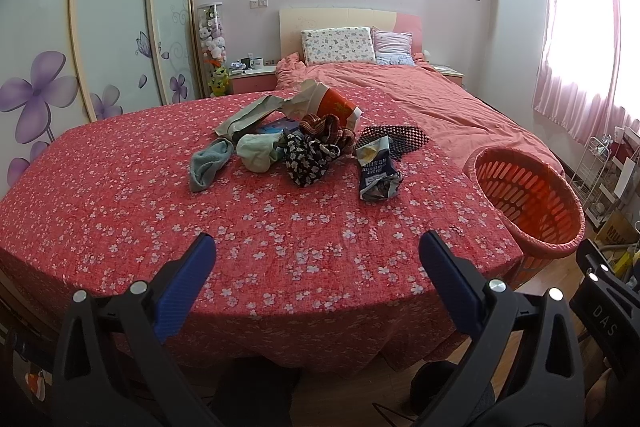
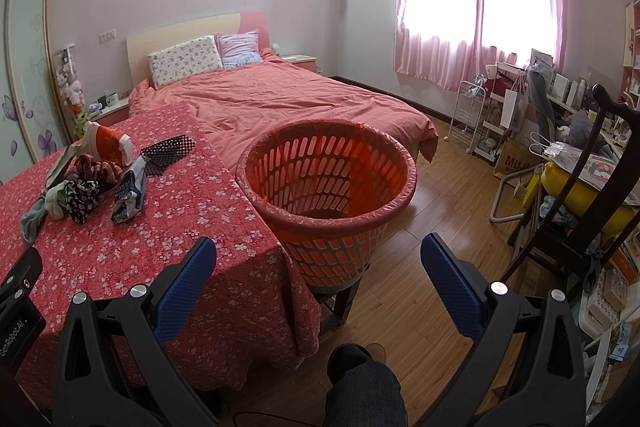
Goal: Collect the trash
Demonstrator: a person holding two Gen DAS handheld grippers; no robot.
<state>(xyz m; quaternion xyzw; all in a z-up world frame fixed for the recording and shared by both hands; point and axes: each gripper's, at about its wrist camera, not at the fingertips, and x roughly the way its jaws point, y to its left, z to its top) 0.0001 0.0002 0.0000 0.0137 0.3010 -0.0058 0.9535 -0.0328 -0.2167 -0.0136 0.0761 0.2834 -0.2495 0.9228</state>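
A heap lies mid-table on the red flowered cloth point(image 1: 120, 211): a crumpled blue-and-silver wrapper point(image 1: 376, 171), a torn red-and-white bag point(image 1: 336, 105), a grey envelope point(image 1: 248, 115), mixed with socks and patterned cloth point(image 1: 308, 157). The same wrapper point(image 2: 128, 197) shows in the right wrist view. An orange basket point(image 2: 332, 187) lined with a pink bag stands at the table's right end. My left gripper point(image 1: 316, 267) is open over the near table edge, well short of the heap. My right gripper point(image 2: 318, 271) is open in front of the basket, holding nothing.
A bed point(image 2: 288, 99) with a pink cover lies behind the table. A dark wooden chair point(image 2: 592, 187), a white wire rack point(image 2: 468, 119) and cluttered shelves fill the right side. A person's knee point(image 2: 360, 379) is below the right gripper. Wardrobe doors point(image 1: 112, 27) stand left.
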